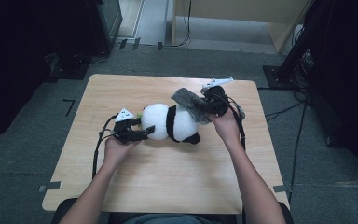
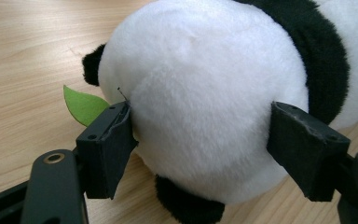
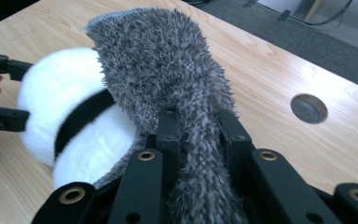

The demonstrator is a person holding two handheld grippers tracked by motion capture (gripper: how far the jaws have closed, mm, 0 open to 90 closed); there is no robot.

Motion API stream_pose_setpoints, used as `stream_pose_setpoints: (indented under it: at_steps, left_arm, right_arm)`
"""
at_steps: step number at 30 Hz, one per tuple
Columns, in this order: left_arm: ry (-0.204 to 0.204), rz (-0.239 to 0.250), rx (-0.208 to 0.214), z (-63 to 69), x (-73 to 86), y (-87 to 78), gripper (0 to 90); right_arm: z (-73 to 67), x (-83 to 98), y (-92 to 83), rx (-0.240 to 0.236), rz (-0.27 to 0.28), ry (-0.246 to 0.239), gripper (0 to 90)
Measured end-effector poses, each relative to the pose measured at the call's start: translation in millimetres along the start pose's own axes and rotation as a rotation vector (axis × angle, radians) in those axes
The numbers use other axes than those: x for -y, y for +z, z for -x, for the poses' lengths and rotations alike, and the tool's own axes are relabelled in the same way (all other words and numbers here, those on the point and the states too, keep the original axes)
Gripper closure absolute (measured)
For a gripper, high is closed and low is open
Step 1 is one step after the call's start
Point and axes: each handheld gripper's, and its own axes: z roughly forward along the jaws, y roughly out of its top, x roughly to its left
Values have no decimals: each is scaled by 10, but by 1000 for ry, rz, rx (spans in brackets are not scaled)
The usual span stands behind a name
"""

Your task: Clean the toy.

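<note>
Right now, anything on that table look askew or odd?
The black-and-white plush panda lies on its side on the wooden table, a shaggy grey cloth draped askew over one end. Nothing is damaged or spilled.

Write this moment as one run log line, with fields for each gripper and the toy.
left gripper: jaws clamp panda's white end | right gripper: shut on grey cloth, over panda | panda toy: lying on table
</note>
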Motion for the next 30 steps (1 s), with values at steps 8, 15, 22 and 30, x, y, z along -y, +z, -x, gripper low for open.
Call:
stream_pose_setpoints:
  at_steps: [8, 15, 22, 30]
  left_arm:
    - [13, 2, -3, 12, -3, -9, 245]
    - [13, 11, -7, 32, -11, -15, 249]
    - [18, 15, -10, 45, -16, -23, 253]
    - [14, 13, -8, 45, -17, -30, 253]
  right_arm:
    - [10, 16, -35, -11, 14, 15, 754]
    - [-251, -168, -64, -70, 65, -25, 754]
    - [-657, -294, 171, -142, 46, -91, 754]
    - [-973, -267, 465, -195, -20, -132, 754]
